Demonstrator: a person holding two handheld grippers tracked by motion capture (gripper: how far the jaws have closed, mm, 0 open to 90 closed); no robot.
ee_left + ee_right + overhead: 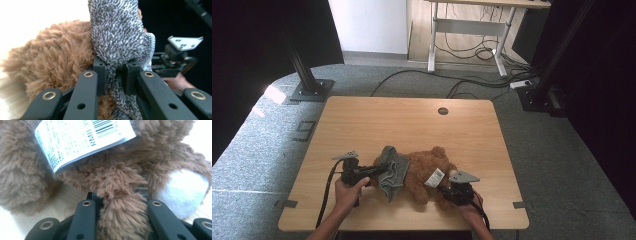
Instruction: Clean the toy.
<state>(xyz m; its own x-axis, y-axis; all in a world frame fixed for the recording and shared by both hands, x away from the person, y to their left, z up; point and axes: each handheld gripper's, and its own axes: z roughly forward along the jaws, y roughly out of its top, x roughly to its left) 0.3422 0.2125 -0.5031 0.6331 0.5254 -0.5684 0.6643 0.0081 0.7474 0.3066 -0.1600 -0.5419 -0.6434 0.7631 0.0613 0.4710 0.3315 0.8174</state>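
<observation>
From the high view, the left gripper (379, 170) lies low over the wooden table (362, 125), held by a hand (348, 192) coming in from the near edge; its jaw tips are buried in the folds of a grey towel (393, 170), so from above I cannot make out the grip itself. The left gripper view settles it: the left gripper (116, 72) has both jaws clenched on a pinch of the nubbly grey towel (120, 32), the cloth bunched tightly between them and rising up past the top of the frame. Behind it is the fur of the brown teddy bear (55, 57), its outline washed out by glare on the left.

The teddy bear (424, 172) lies near the front middle of the table, the towel draped against its left side and hiding that part of it. A white tag (435, 177) sits on its body.

On the right, the right gripper (451, 189) presses into the bear's lower right side, its jaws lost in the fur from above. In the right gripper view, the right gripper (120, 203) is closed on a tuft or limb of the bear (120, 185); which part it is I cannot tell. The printed tag (82, 137) hangs above, cut off at the top, and a pale paw pad (185, 192) shows to the right.
</observation>
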